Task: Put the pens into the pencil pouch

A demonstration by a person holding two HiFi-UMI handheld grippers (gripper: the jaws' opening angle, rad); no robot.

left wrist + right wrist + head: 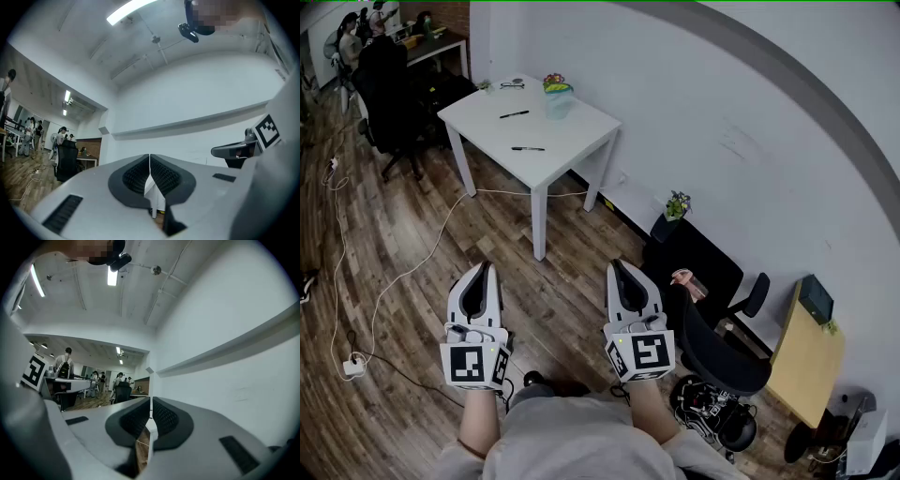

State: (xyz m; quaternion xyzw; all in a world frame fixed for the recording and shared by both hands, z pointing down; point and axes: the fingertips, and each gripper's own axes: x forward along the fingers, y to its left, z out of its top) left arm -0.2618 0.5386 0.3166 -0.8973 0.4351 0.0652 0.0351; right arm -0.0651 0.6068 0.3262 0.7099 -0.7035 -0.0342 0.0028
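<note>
Two black pens lie on the white table [572, 131] far ahead of me, one [514, 114] near the middle and one [528, 148] nearer the front edge. A clear pencil pouch [558, 97] with colourful contents stands at the table's back. My left gripper [487, 267] and right gripper [617, 265] are held side by side low in the head view, well short of the table and over the wooden floor. Both are shut with nothing in them. In the left gripper view the pads [140, 176] meet, and in the right gripper view the pads [164, 418] meet as well.
A pair of glasses [512, 84] lies at the table's far edge. A black office chair [712, 347] and a small potted plant [677, 204] stand to my right by the wall. White cables [356, 281] and a power strip [352, 366] lie on the floor at left. Another black chair [389, 94] stands beyond the table.
</note>
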